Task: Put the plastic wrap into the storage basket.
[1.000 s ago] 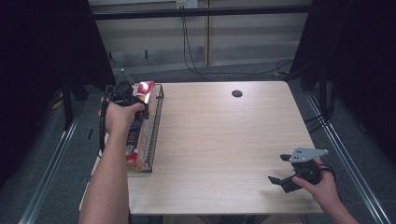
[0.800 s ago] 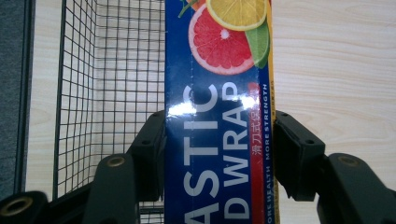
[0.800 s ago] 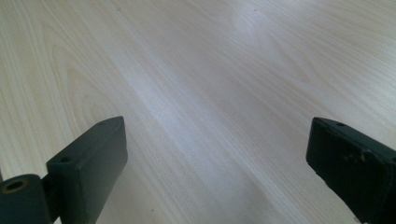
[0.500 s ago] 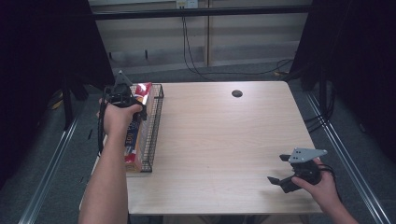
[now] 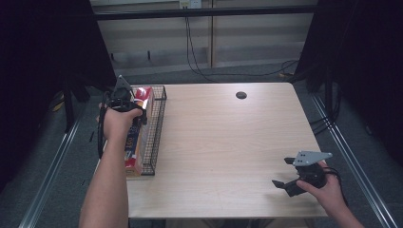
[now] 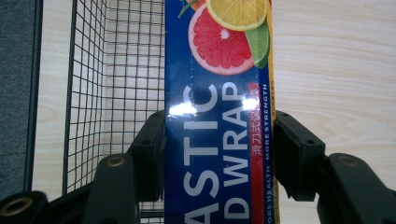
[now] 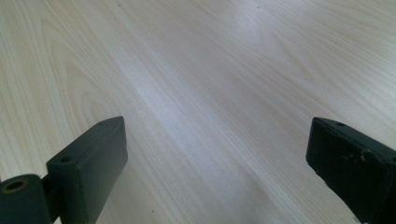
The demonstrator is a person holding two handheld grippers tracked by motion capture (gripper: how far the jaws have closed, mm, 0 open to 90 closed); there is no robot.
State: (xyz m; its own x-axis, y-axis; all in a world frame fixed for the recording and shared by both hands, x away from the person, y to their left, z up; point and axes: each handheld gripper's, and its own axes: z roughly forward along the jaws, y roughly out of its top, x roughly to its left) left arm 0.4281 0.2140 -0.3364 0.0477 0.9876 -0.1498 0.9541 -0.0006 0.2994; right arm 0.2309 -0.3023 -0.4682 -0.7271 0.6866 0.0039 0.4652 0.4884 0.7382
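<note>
Left gripper view shows the left tongs point(image 6: 219, 158) clamped across the plastic wrap box point(image 6: 217, 116), with the wire basket point(image 6: 112, 70) just beyond them. Step in hand, by my judgement: lifting the box out. Next: raise it clear of the basket wall. Right tongs point(image 7: 215, 168) stand wide over the bench point(image 7: 210, 70).

A wire basket point(image 5: 154, 128) sits along the desk's point(image 5: 228, 142) left edge, running from its far corner toward the near side. Inside it lies a box of plastic wrap point(image 5: 135, 142), lengthwise; the left gripper point(image 5: 124, 100) is over the basket's far end with its jaws either side of the box point(image 6: 217, 116). A small round grommet point(image 5: 241, 95) lies toward the far edge, right of centre. The right gripper point(image 5: 291, 176) rests at the near right corner, well apart from the basket.
</note>
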